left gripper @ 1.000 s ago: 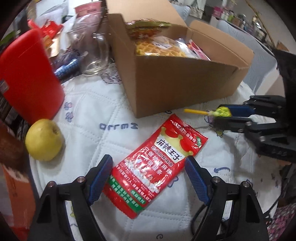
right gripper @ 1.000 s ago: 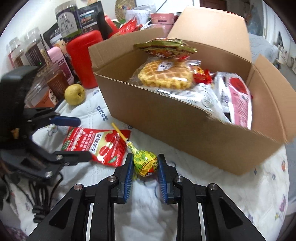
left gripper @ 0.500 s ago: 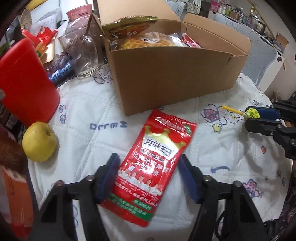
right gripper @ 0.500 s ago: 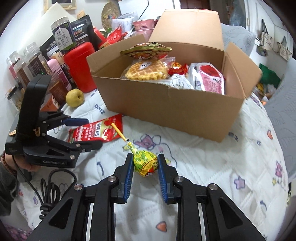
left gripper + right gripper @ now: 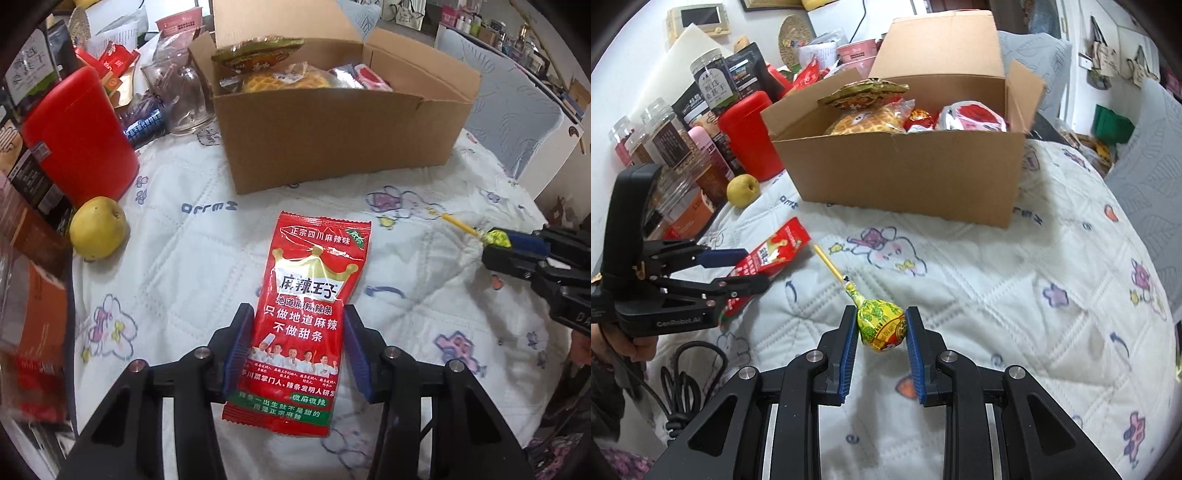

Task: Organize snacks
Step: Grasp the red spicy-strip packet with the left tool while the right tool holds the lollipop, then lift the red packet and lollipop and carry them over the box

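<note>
Left wrist: left gripper closing on red snack packet above quilted cloth, before cardboard box; right wrist: right gripper clamped on lollipop before the box.

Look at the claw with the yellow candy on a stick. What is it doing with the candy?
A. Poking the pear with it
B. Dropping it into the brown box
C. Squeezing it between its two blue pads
C: the right claw is shut on the lollipop, its blue pads pressing both sides of the wrapped head above the quilt.
</note>
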The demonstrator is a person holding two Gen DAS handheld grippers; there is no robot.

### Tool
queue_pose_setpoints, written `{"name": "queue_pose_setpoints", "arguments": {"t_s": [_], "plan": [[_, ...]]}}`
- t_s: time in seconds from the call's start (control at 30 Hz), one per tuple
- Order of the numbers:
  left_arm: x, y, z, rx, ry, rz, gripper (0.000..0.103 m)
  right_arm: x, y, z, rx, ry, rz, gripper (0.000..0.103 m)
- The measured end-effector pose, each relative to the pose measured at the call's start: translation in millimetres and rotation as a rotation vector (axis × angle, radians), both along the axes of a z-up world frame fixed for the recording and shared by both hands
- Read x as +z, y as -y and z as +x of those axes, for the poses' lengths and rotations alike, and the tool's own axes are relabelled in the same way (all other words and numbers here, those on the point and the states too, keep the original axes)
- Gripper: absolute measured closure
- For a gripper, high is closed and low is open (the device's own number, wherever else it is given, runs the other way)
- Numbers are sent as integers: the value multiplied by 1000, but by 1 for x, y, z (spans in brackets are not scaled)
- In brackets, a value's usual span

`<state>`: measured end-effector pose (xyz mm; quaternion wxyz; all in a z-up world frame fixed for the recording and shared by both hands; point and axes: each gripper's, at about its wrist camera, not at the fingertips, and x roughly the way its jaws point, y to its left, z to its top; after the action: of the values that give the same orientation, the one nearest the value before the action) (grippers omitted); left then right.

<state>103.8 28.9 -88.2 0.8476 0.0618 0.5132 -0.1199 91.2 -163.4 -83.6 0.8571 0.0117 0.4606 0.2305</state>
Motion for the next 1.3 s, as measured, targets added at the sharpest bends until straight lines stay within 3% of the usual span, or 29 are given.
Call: {"name": "queue_pose_setpoints", "arguments": {"t_s": [0.3,0.83,0.97,1.2,1.3], "plan": [[14,25,-30,-20,13,-34,55,-2,13,-20,-20,-2,9,78],[-13,43,-38,-11,-5,5,55,-15,15,-35,-27,-4,-40,78],[-18,47,-36,-8,-5,23,52,-19,15,-32,-34,-21,-42,77],[-22,48,-29,12,-13,15,36,-23,15,-29,-43,-34,-35,77],[-23,48,-28,14,-13,7,35,-23,13,-28,-40,-29,-42,77]]}}
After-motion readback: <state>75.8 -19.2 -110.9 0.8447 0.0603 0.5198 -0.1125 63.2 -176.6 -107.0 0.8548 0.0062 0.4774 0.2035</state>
